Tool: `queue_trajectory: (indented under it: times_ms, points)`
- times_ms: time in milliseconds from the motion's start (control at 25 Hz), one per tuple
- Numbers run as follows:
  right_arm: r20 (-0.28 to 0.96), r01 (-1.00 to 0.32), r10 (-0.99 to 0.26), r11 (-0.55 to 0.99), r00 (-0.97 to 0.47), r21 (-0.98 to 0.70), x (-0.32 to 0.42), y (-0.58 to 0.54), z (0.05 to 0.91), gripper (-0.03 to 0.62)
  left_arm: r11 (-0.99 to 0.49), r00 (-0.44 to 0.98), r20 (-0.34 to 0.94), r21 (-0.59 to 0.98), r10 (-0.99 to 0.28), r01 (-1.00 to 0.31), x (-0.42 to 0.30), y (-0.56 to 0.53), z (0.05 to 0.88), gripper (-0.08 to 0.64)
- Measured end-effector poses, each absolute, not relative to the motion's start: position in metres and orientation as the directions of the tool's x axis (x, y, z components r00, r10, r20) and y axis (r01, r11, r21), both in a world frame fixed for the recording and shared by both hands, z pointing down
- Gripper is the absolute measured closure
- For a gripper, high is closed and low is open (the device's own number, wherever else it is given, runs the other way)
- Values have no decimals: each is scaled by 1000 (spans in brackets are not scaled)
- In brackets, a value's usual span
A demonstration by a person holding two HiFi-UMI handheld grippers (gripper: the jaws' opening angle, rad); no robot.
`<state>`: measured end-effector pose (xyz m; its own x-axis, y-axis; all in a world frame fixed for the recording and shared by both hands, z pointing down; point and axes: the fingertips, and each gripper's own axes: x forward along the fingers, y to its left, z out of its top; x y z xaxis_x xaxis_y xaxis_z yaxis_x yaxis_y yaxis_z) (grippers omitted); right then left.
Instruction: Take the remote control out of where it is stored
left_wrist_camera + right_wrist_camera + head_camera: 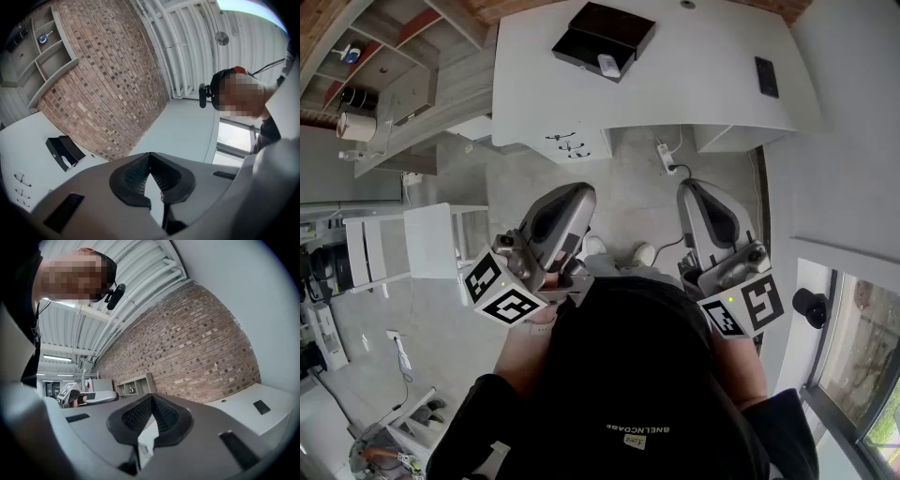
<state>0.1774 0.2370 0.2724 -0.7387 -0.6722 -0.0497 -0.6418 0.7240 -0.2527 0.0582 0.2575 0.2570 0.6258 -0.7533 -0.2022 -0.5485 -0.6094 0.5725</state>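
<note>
A white power strip (665, 156) with its cable lies on the grey floor (628, 192) at upper centre, just below the near edge of the white surface (712, 84), and a white drawer unit (573, 145) sits under that edge to its left. A white shelf unit (441, 239) stands at the left of the frame, with wall shelves (384, 56) in the upper left corner. A brick wall (211, 343) runs behind the surface and a window (862, 370) fills the lower right.

On the surface, a dark flat device (766, 77) lies towards the right. Left of it an open black box (602, 36) holds the white remote control (608, 65), which rests at the box's near right end.

The left gripper (150, 155) and right gripper (151, 397) are held close to the person's body at mid-frame, well apart from the box, floor lying between. Both have their jaws closed tip to tip with nothing in them.
</note>
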Motion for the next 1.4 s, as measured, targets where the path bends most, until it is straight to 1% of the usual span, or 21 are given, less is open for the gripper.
queue_trajectory:
  times_ms: [160,320,480,680,1400]
  points:
    - [-69,-643,-682,715,-728,-274,168,246,264,588,-583,626,-155,581,-764,-567,43,267,257,554]
    - [-76,-651,-692,707,-718,-276,158,251,261,588,-577,641,-89,544,-762,-610,30,274,264,554]
    - [-67,-646,-682,715,-728,-267,142,257,257,588,-569,613,-108,524,-783,-634,17,280,264,554]
    - [-51,-637,-669,726,-741,-260,124,263,260,588,-545,602,-78,528,-794,-651,10,282,274,554]
    - [-27,-663,-681,720,-732,-204,56,269,258,588,-550,595,-128,570,-793,-610,-68,286,277,554]
